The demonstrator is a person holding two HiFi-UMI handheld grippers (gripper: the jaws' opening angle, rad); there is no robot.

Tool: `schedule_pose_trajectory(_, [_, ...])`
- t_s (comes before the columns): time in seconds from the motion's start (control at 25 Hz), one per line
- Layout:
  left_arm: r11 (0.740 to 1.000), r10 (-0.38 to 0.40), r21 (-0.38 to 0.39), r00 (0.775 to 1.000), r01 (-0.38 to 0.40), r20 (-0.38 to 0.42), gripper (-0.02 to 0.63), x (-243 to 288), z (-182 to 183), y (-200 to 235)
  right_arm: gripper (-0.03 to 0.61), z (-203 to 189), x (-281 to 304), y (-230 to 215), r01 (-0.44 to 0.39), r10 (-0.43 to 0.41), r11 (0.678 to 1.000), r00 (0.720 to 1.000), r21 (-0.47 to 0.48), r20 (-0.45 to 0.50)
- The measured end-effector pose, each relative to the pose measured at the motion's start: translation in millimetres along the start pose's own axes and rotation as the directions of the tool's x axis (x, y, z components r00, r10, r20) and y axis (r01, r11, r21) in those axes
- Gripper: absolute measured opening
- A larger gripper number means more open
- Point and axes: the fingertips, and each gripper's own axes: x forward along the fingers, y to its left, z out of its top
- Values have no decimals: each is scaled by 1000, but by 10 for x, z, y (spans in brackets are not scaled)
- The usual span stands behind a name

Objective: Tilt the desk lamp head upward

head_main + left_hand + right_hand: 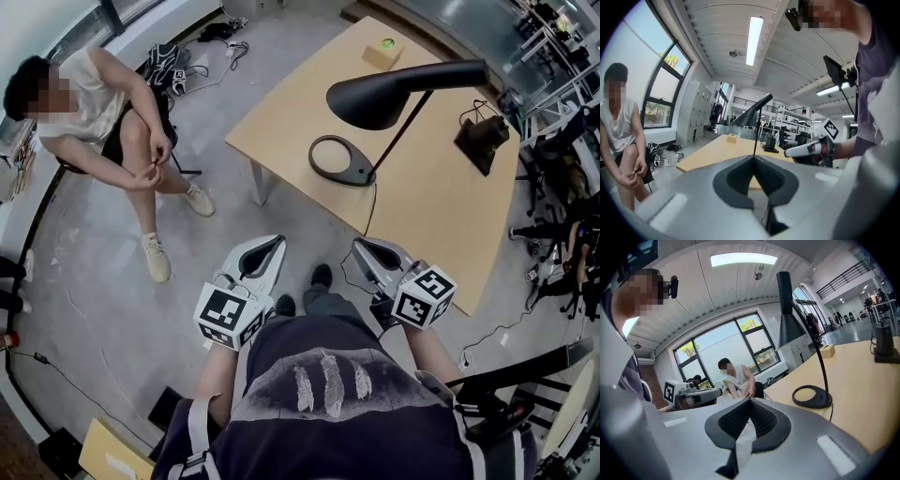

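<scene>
Jaws pressed tight on both tools, and neither one has anything in its bite. Your left gripper (275, 244) hangs in front of your waist, over the floor, tips pinched together and aimed toward the wooden table (441, 216). Your right gripper (361, 246) is just beside it and level with it, closed the same way, its nose near the table's near edge but apart from it. Both are well short of the desk lamp (375, 141).

That lamp stands on the table ahead of you. Its ring-shaped black base (339, 159) sits flat toward the table's left side. A thin black stem (405, 127) leans up and to the right from it. The long black cone of the lamp head (398, 86) reaches back over the base, open mouth facing down at the tabletop. In your right gripper view the head hangs steeply, mouth down, above the base. A cord (371, 206) runs from the base over the table's near edge.

Farther back on the table sits a small wooden box (383, 50), and off to the right a black block (482, 141) with a wire. A seated person (103, 108) is on your left, well apart from the table, hands together between the knees.
</scene>
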Motion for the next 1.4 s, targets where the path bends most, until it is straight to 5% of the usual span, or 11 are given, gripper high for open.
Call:
schedule_pose_trajectory(0.76, [997, 63, 48, 995, -60, -81, 3, 1356, 573, -49, -2, 546, -29, -1525, -18, 16, 999, 996, 30, 84])
schedule_pose_trajectory(1.12, [991, 101, -87, 994, -104, -29, 3, 1449, 692, 226, 4, 649, 80, -1884, 65, -63, 998, 994, -24, 86])
schedule_pose_trajectory(1.28, [987, 95, -133, 995, -90, 26, 3, 1466, 824, 445, 45, 675, 129, -2001, 133, -130, 990, 989, -37, 72])
schedule_pose_trajectory(1.4, [983, 78, -168, 997, -72, 30, 3, 1518, 804, 609, 148, 720, 184, -2109, 205, -202, 978, 977, -47, 72])
